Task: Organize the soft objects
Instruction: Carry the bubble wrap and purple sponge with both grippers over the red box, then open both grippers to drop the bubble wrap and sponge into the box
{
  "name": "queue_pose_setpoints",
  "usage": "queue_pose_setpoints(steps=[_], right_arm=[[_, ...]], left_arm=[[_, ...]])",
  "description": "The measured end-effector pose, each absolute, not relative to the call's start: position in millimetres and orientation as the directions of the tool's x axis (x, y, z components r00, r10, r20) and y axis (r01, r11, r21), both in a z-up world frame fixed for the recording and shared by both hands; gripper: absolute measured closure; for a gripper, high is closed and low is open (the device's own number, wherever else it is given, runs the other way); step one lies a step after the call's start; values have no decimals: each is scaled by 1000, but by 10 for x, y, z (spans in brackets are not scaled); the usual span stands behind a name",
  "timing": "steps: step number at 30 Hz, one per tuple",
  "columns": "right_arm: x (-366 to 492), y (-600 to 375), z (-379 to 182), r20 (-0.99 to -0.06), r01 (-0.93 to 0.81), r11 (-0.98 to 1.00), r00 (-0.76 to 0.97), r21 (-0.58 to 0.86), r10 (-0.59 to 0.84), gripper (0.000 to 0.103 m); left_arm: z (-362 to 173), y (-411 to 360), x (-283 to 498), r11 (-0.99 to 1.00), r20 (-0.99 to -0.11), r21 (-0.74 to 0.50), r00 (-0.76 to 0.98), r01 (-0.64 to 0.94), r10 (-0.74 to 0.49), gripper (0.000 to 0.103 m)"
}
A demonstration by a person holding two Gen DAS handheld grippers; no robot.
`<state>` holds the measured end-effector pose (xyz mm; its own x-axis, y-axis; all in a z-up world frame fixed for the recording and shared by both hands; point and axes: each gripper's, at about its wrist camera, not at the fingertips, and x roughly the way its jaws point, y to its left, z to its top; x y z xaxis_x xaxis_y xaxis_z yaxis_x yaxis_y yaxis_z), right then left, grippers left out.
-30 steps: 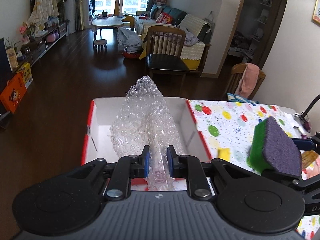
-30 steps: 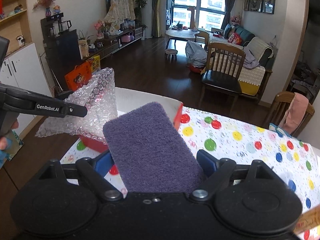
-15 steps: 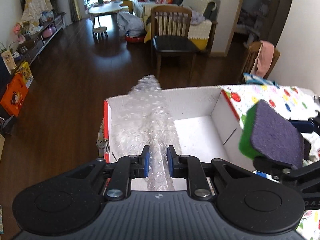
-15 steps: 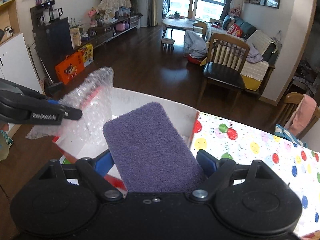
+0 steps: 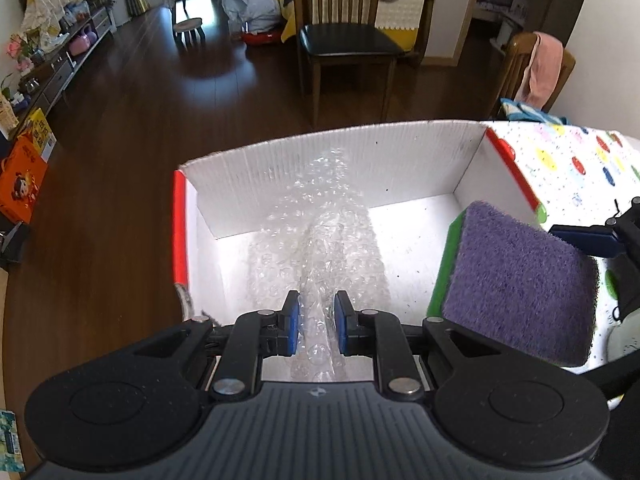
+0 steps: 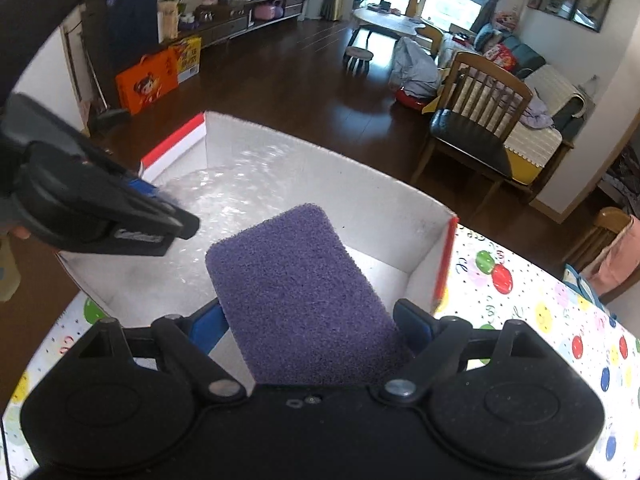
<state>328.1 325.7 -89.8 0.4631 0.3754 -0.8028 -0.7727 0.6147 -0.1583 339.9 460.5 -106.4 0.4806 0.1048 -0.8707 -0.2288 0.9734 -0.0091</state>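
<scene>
My left gripper (image 5: 316, 322) is shut on a sheet of clear bubble wrap (image 5: 320, 240), which hangs down into the white box (image 5: 360, 148) with red edges and lies against its floor and far wall. My right gripper (image 6: 312, 328) is shut on a sponge (image 6: 296, 296) with a purple scouring face and green body, held over the box's right side. The sponge (image 5: 516, 284) also shows in the left wrist view, over the box's right wall. The left gripper (image 6: 132, 220) shows in the right wrist view, over the box's left part, with the bubble wrap (image 6: 224, 196) below it.
The box stands at the edge of a table with a polka-dot cloth (image 6: 540, 320). Beyond the edge is dark wood floor (image 5: 120, 140). A wooden chair (image 5: 340, 28) stands past the box. Another chair with a pink cloth (image 5: 536, 64) is at the right.
Both grippers have tilted down over the box. The bubble wrap has dropped from standing above the box to lying inside it. The sponge has moved over the box's right side.
</scene>
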Motion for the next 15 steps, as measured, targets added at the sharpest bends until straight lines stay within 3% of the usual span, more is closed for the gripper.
queue_pose_setpoints(steps=[15], right_arm=[[3390, 3436, -1199, -842, -784, 603, 418, -145, 341, 15]], left_arm=[[-1446, 4709, 3583, 969, -916, -51, 397, -242, 51, 85]])
